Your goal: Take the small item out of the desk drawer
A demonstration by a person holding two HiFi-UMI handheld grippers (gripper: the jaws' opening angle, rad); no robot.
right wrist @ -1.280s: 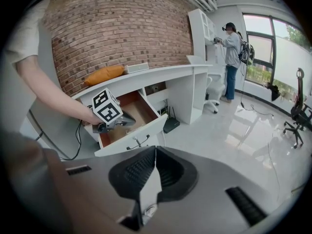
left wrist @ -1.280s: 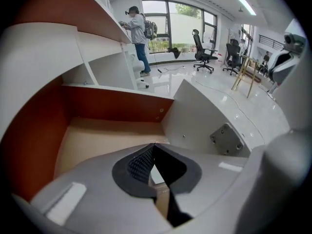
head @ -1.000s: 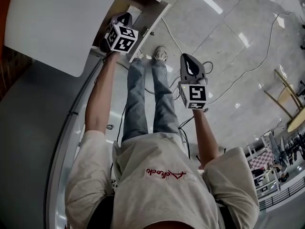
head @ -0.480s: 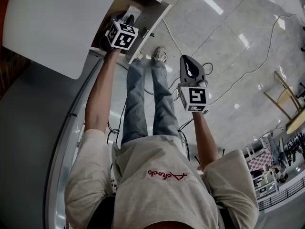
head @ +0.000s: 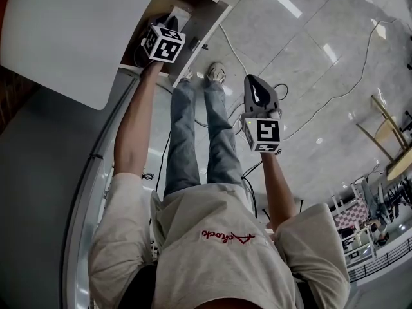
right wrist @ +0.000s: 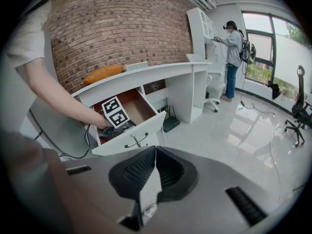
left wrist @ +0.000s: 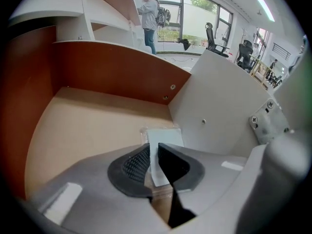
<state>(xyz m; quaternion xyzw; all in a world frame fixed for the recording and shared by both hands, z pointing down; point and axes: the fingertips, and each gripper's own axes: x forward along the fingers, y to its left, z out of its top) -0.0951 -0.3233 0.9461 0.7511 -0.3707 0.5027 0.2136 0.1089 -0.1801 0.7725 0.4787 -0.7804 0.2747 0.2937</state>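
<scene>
The desk drawer (head: 206, 24) stands pulled out, its white front and handle (right wrist: 132, 140) facing the right gripper view. My left gripper (head: 171, 20) reaches down inside it. A small white packet in clear plastic (left wrist: 165, 136) lies flat on the drawer's tan floor against the right wall. The left gripper (left wrist: 153, 149) hovers just over the packet's near half, its jaws only a narrow gap apart, with the packet showing through the gap. My right gripper (head: 256, 79) hangs over the floor away from the drawer, and its jaws (right wrist: 155, 151) are shut on nothing.
The white desk top (head: 64, 37) overhangs the drawer at the left. Brown drawer walls (left wrist: 112, 72) box in the left gripper. My feet (head: 217, 73) and cables (head: 335, 95) are on the tiled floor. A black box (right wrist: 171, 124) sits under the desk. Another person (right wrist: 233, 52) stands far off.
My left gripper has pushed deeper into the drawer, towards its back. The right gripper has stayed almost still, drifting slightly.
</scene>
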